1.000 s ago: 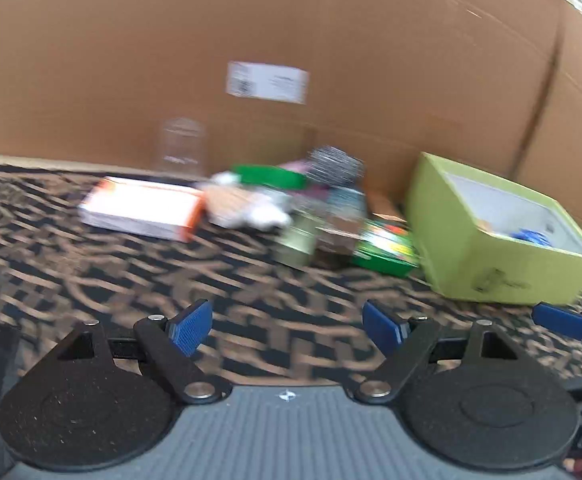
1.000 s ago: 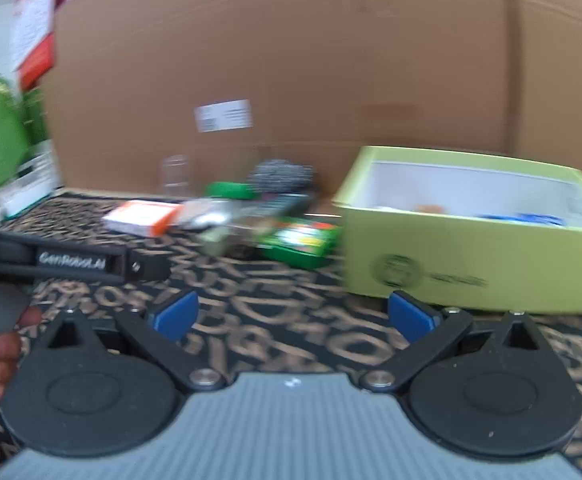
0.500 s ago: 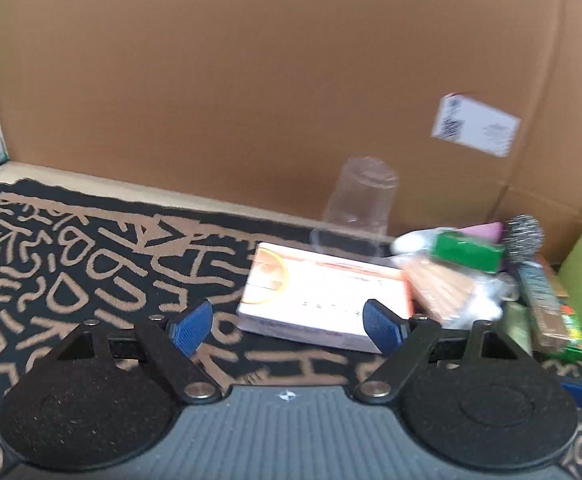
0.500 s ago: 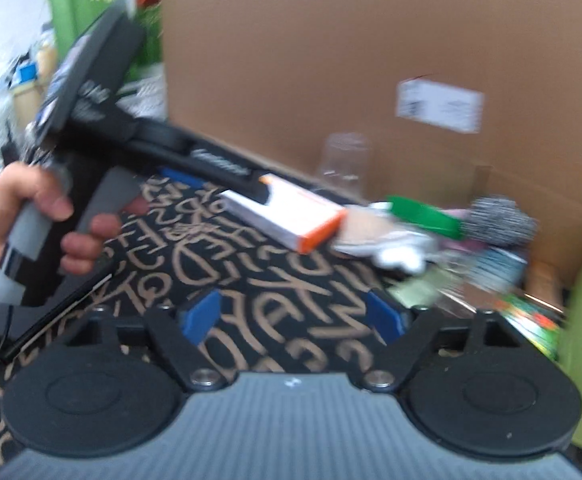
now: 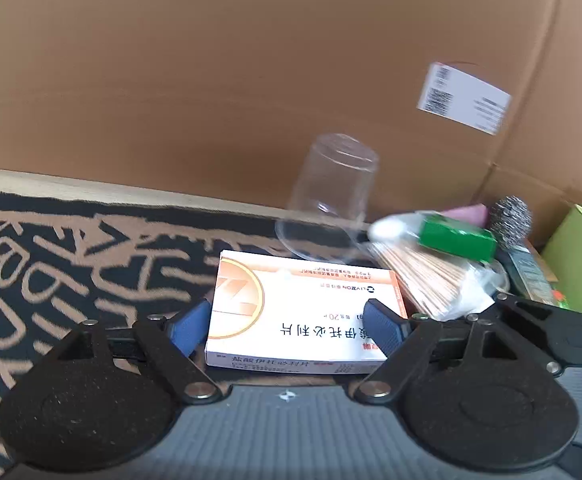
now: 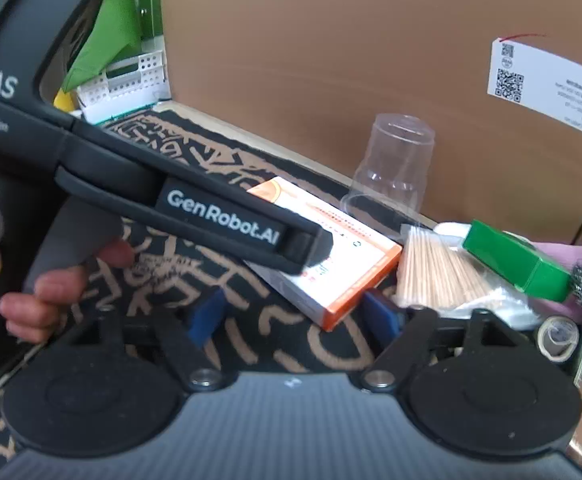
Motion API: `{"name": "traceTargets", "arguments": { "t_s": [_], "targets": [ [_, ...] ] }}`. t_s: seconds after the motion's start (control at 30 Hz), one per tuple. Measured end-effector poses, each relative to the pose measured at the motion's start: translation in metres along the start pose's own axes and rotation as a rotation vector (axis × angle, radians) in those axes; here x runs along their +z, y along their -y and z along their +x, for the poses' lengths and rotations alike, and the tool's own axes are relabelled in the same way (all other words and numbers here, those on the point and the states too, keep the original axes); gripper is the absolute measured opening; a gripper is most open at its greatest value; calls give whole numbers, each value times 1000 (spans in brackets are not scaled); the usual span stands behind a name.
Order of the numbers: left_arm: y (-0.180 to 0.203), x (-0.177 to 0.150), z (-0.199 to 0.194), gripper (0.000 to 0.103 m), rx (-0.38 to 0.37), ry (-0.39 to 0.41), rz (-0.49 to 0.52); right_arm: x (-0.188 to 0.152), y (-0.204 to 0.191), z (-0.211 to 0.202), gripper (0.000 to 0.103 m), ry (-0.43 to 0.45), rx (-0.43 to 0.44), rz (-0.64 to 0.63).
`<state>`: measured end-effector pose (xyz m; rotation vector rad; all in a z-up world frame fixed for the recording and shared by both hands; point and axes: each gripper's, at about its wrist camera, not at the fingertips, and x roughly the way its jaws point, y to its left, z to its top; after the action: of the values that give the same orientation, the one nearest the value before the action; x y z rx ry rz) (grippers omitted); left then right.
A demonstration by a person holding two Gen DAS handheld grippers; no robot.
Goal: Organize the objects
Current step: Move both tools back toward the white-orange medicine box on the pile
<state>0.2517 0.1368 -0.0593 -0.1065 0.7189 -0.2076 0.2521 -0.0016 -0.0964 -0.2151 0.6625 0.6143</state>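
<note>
A white and orange medicine box (image 5: 307, 312) lies flat on the patterned cloth (image 5: 71, 264). My left gripper (image 5: 287, 330) is low over it and open, one blue pad at each end of the box, which rests on the cloth. In the right wrist view the same medicine box (image 6: 343, 256) lies partly under the left tool's black finger arm. My right gripper (image 6: 295, 314) is open, with only the box's near corner showing between its pads. An upturned clear cup (image 5: 335, 196) stands just behind the box.
Right of the box lie bagged toothpicks (image 5: 427, 280), a green packet (image 5: 457, 238), a steel scourer (image 5: 511, 220), a tape roll (image 6: 557, 336) and a lime-green box (image 5: 579, 264). A cardboard wall (image 5: 251, 80) closes the back. A hand (image 6: 43, 296) grips the left tool's handle.
Both views swung left from the lime-green box to the medicine box and drew close to it. The right jaws narrowed. The left tool now crosses the right view.
</note>
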Motion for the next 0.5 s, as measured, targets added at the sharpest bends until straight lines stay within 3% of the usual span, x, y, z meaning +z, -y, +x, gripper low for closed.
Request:
{"name": "traceTargets", "arguments": {
  "t_s": [0.1, 0.23, 0.37, 0.5],
  "targets": [
    [15, -12, -11, 87, -45, -18, 25, -17, -4, -18, 79, 9, -10, 12],
    [47, -34, -28, 87, -171, -64, 73, -54, -8, -70, 89, 32, -4, 75],
    [102, -61, -38, 94, -266, -81, 198, -98, -21, -130, 89, 32, -44, 123],
    [146, -74, -40, 94, -359, -96, 340, -136, -24, -177, 90, 25, -27, 149]
  ]
}}
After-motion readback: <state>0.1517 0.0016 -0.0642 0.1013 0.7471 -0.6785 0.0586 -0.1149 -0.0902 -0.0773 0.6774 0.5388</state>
